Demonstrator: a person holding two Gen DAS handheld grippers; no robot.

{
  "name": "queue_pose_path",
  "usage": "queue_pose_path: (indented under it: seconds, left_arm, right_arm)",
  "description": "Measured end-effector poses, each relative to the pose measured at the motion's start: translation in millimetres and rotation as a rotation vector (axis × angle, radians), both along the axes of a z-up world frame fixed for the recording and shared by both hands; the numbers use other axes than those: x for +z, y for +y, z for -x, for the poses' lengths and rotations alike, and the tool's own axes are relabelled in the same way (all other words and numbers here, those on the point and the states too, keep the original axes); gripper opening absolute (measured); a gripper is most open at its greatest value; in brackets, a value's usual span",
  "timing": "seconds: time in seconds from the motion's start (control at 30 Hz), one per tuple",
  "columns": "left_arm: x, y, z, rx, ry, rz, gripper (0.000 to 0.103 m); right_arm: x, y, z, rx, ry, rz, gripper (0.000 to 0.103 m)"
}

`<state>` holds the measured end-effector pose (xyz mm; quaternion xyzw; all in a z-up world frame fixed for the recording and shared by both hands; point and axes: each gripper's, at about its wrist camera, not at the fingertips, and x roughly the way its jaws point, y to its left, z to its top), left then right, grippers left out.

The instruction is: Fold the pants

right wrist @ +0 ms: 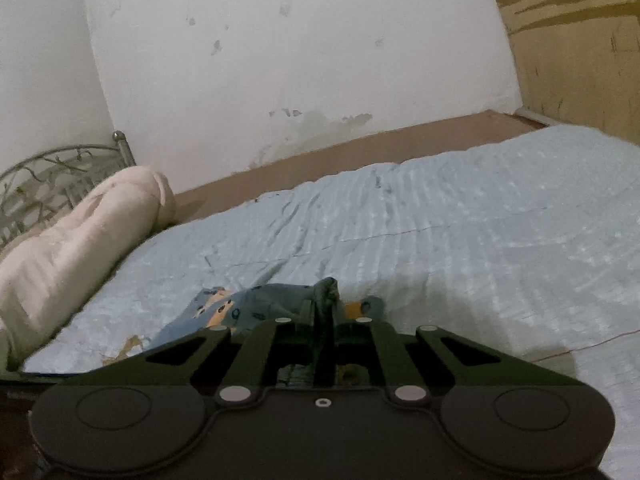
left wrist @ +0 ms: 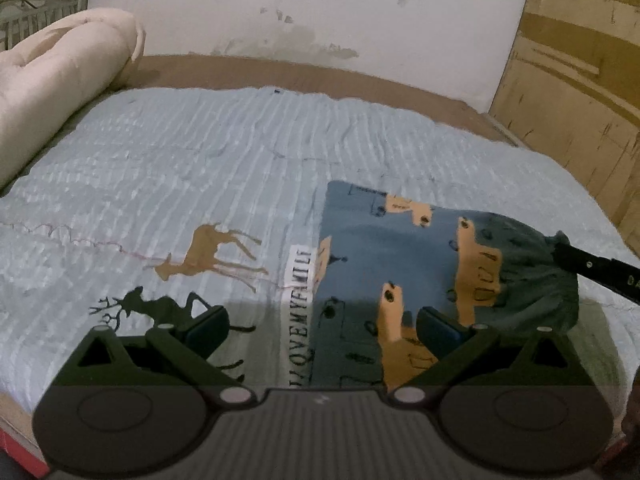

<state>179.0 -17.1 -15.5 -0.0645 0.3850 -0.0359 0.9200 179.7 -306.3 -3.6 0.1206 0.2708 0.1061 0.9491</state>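
The pants (left wrist: 400,264) are blue with orange car prints and lie folded on the light blue bedspread (left wrist: 200,152), right of centre in the left wrist view. My left gripper (left wrist: 320,328) is open and empty, just above the pants' near left edge. My right gripper (left wrist: 560,254) enters from the right and pinches the pants' right edge. In the right wrist view the right gripper (right wrist: 326,312) is shut on a bunched fold of the pants (right wrist: 256,304), lifted slightly off the bedspread (right wrist: 440,232).
A rolled cream quilt (left wrist: 60,80) lies along the bed's left side by a metal headboard (right wrist: 48,176). A white wall (left wrist: 300,8) stands behind the bed and a wooden panel (left wrist: 580,80) at the right. Deer prints (left wrist: 208,252) and a text label (left wrist: 298,292) mark the bedspread.
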Motion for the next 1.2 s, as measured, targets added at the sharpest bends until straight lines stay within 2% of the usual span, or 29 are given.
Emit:
queue_pose_path:
  seconds: [0.07, 0.17, 0.27, 0.33, 0.4, 0.57, 0.8, 0.9, 1.03, 1.2]
  left_arm:
    - [-5.8, -1.7, -2.0, 0.008, 0.031, -0.021, 0.102]
    - [-13.8, -1.1, -2.6, 0.008, 0.062, -0.03, 0.101]
    - [-13.0, 0.7, -2.1, 0.009, 0.063, -0.028, 0.102]
    - [-11.8, -0.4, -2.2, 0.009, 0.061, -0.035, 0.102]
    - [-12.0, -1.5, -1.7, 0.009, 0.061, -0.039, 0.102]
    - [-12.6, -1.7, 0.1, 0.004, 0.062, -0.036, 0.102]
    - [-16.7, -0.1, 3.5, -0.002, 0.068, -0.032, 0.102]
    - [-14.4, 1.1, 6.7, -0.007, 0.067, -0.026, 0.102]
    - [-4.5, -0.7, 1.5, -0.024, 0.041, 0.007, 0.102]
    - [0.6, -20.5, -24.4, -0.051, 0.007, -0.036, 0.102]
  right_arm:
    - [-9.1, 0.4, -3.1, -0.013, 0.04, 0.026, 0.008]
    - [-18.0, 1.7, -2.3, -0.03, 0.07, 0.042, 0.014]
    - [-11.5, 8.5, 6.3, -0.032, 0.037, 0.076, 0.033]
    - [-6.9, 15.0, 12.2, -0.011, 0.017, 0.092, 0.068]
    - [-5.9, 20.2, 17.4, 0.013, 0.002, 0.114, 0.077]
    - [-20.5, 29.9, 20.1, -0.001, 0.065, 0.212, 0.08]
    - [-34.9, 12.9, 35.9, -0.02, 0.096, 0.183, 0.092]
    - [-32.7, 8.7, 41.9, -0.015, 0.083, 0.168, 0.093]
    - [-19.5, 9.2, 37.3, -0.001, 0.018, 0.156, 0.1]
    - [-7.7, 23.7, -0.9, 0.051, -0.019, 0.167, 0.102]
